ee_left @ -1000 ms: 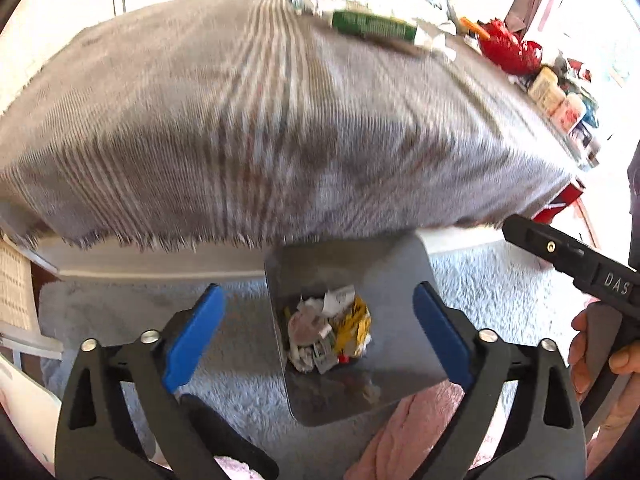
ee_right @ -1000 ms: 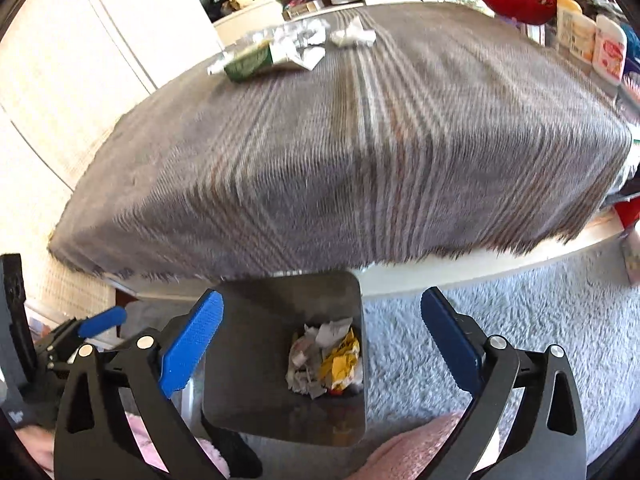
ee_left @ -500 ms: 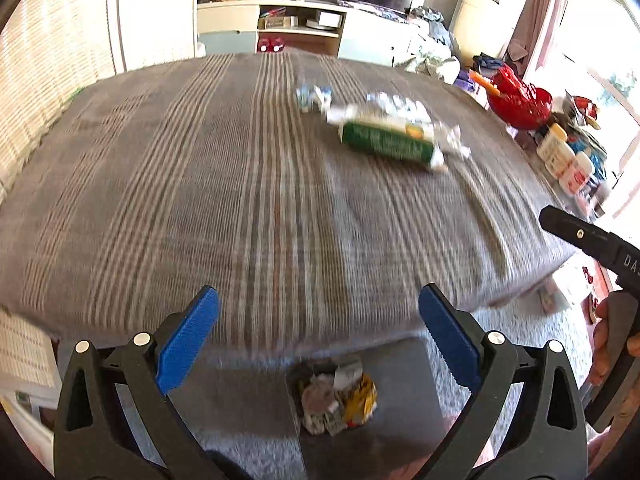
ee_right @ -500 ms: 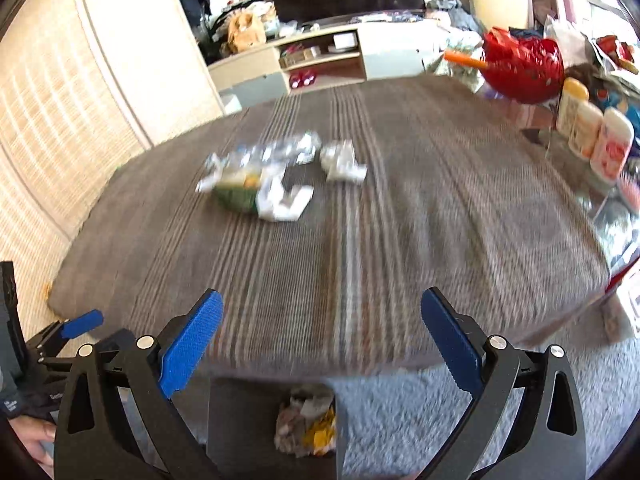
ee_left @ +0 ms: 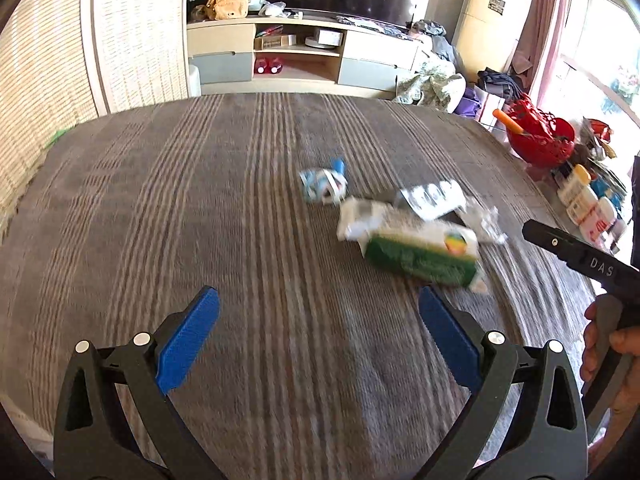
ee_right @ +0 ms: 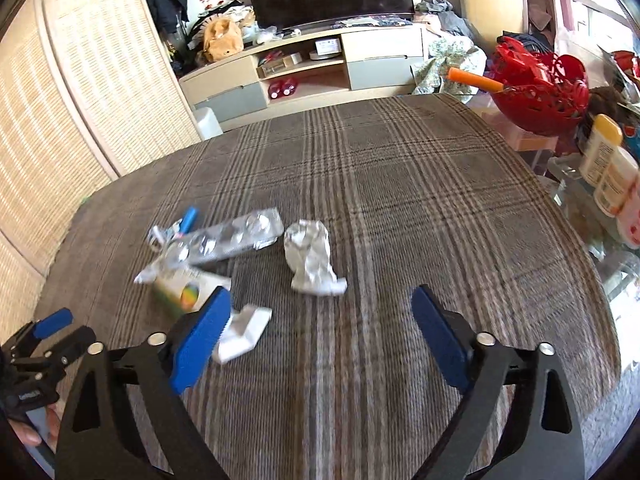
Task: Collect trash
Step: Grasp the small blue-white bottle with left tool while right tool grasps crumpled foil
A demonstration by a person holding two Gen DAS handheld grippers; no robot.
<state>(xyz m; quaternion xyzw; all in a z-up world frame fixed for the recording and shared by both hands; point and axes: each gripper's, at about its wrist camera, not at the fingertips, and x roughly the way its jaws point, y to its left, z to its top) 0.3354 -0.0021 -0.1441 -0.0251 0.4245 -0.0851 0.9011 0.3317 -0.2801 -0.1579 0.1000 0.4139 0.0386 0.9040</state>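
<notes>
Trash lies on a table under a grey plaid cloth [ee_left: 200, 220]. A green and white carton [ee_left: 420, 254] lies right of centre in the left wrist view, with a clear blister pack [ee_left: 434, 200] behind it and a small blue and white wrapper [ee_left: 324, 184] to its left. In the right wrist view I see the carton [ee_right: 180, 294], the blister pack [ee_right: 228, 240], a crumpled white paper [ee_right: 310, 256] and a white scrap [ee_right: 242, 332]. My left gripper [ee_left: 318, 344] is open and empty above the cloth. My right gripper [ee_right: 320, 340] is open and empty just short of the crumpled paper.
A red basket [ee_right: 540, 88] with an orange stick and several bottles [ee_right: 608, 176] stand at the table's right edge. A TV cabinet [ee_left: 304, 56] stands beyond the table. A woven screen [ee_right: 80, 100] is on the left. The left gripper shows in the right wrist view [ee_right: 44, 336].
Both grippers have risen from over the floor bin and moved forward over the table. The bin with trash has dropped out of view and the trash on the cloth is closer.
</notes>
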